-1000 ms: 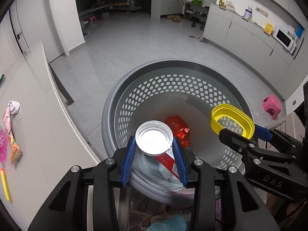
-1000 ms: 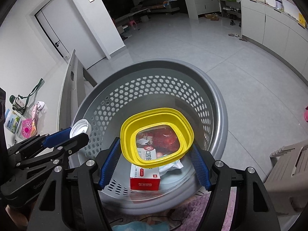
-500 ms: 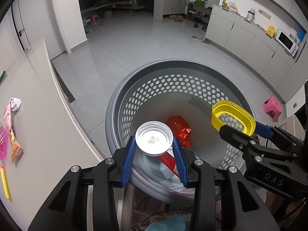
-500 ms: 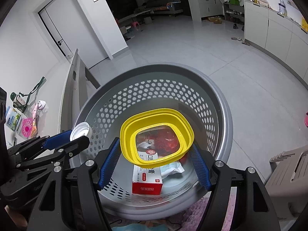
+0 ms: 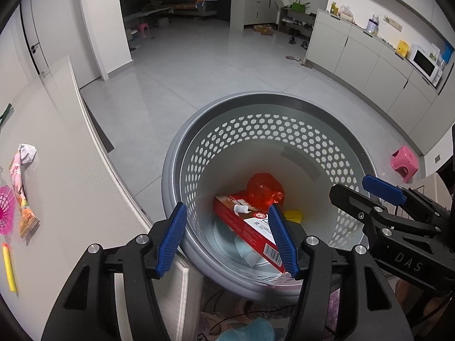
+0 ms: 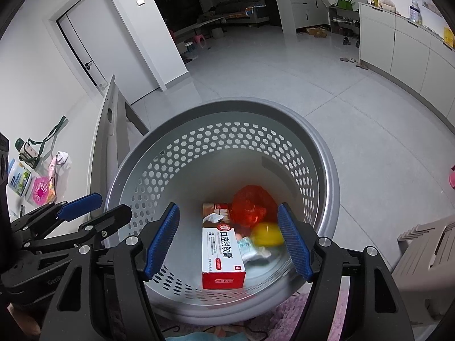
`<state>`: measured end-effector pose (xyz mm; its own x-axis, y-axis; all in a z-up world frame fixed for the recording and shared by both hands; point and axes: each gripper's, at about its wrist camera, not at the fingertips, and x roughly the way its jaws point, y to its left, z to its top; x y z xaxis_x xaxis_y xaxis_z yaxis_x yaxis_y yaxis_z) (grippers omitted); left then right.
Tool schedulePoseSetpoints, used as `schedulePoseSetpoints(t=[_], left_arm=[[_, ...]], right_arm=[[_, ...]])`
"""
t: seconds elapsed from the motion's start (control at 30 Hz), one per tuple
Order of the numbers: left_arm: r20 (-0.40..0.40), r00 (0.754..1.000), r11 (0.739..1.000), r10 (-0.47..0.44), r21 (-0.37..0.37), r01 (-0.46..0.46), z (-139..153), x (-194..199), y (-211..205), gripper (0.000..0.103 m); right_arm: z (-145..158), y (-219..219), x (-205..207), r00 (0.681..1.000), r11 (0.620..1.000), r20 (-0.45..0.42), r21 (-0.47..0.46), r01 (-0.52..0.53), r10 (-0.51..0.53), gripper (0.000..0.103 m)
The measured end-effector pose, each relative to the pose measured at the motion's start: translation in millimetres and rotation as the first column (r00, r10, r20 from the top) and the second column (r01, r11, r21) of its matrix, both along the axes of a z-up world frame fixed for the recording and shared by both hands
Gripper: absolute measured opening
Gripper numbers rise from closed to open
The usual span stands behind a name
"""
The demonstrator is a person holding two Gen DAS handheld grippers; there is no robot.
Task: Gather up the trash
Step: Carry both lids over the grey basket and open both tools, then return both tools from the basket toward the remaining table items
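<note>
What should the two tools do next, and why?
Probably lift away from the basket and swing toward the table for more trash. Both the left tool, its jaws opening, and the right tool hold nothing. The yellow piece already lies inside by the red box, while a snack wrapper waits on the table.

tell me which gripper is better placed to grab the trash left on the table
Left, probably. The wrapper and yellow stick lie on the table on the left gripper's side; its jaws are opening, empty. The right gripper hangs over the basket.
</note>
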<state>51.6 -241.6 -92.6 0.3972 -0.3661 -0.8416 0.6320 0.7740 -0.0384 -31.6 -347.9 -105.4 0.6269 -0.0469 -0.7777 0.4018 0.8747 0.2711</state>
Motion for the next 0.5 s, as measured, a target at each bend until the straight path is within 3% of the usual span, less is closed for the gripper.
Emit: schedulePoseSetpoints(t=[0.5], left_arm=[[0.007,1.0,1.0,0.003,0.001,-0.003,2.5,0.7,1.1,0.059]], right_arm=[[4.0,0.5,-3.6,1.0,1.0,0.012,0.0,0.004,-0.004,0.069]])
